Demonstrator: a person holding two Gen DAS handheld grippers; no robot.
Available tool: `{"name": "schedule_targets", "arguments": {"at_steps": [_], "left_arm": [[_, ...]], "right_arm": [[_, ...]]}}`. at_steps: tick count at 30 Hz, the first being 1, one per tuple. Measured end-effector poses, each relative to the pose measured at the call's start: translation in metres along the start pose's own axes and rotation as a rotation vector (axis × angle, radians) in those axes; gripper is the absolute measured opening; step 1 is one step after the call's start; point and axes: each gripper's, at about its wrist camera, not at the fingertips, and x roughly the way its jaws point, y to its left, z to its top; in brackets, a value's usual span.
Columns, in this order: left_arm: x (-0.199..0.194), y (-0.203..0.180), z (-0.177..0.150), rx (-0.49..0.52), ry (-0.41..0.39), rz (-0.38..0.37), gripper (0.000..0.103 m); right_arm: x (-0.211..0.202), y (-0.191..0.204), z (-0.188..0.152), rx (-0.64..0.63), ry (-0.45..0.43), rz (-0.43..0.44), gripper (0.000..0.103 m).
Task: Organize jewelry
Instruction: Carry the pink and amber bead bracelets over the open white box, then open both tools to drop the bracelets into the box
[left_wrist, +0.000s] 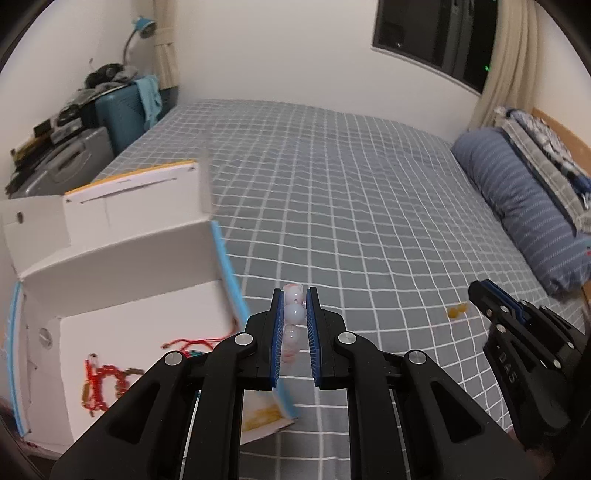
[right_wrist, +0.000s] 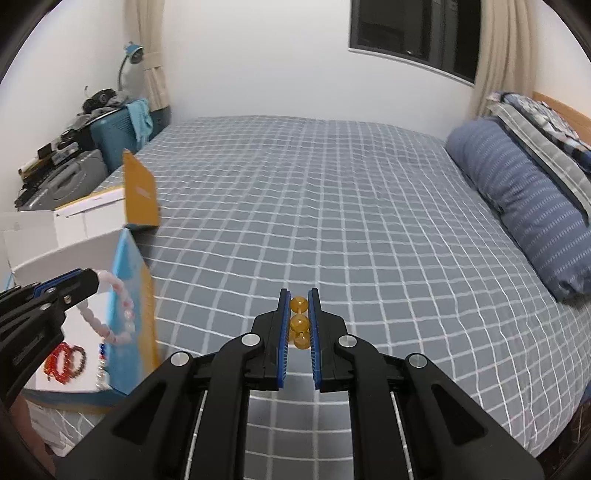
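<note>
Left gripper (left_wrist: 295, 295): matt black plastic, ribbed blue pads, shiny metal rivets. Pink bracelet (left_wrist: 293, 314): glossy, smooth, translucent beads. Amber bracelet (right_wrist: 299, 323): glossy, clear beads. Box (left_wrist: 122, 280): matt white cardboard, blue and orange outer faces. Bedsheet (right_wrist: 332, 206): soft grey checked cloth, slightly wrinkled.

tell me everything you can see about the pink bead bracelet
The pink bead bracelet is a loop of round, glossy pale pink and whitish beads, glass or stone by the look. The left hand-held gripper is shut on one section, beads pinched between its blue pads. In the right wrist view the rest hangs in an open loop beside the blue wall of the white box, above the box floor where red bracelets lie. Whether it touches the wall is unclear.
</note>
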Motion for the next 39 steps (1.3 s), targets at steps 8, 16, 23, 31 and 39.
{"name": "schedule_targets", "arguments": {"at_steps": [8, 16, 23, 31, 39], "left_arm": [[-0.030, 0.059, 0.005, -0.064, -0.031, 0.036, 0.011], [-0.052, 0.121, -0.003, -0.132, -0.064, 0.115, 0.011], [-0.048, 0.168, -0.028, -0.194, -0.034, 0.175, 0.012], [-0.034, 0.207, -0.063, -0.244, 0.020, 0.236, 0.012], [-0.011, 0.226, -0.078, -0.251, 0.081, 0.271, 0.012]], "right_arm": [[-0.010, 0.059, 0.023, -0.060, -0.033, 0.058, 0.009], [-0.018, 0.125, 0.028, -0.138, -0.049, 0.141, 0.009], [-0.010, 0.178, 0.017, -0.185, -0.028, 0.217, 0.009], [0.015, 0.220, -0.008, -0.222, 0.033, 0.258, 0.009], [0.039, 0.238, -0.024, -0.250, 0.094, 0.247, 0.009]]}}
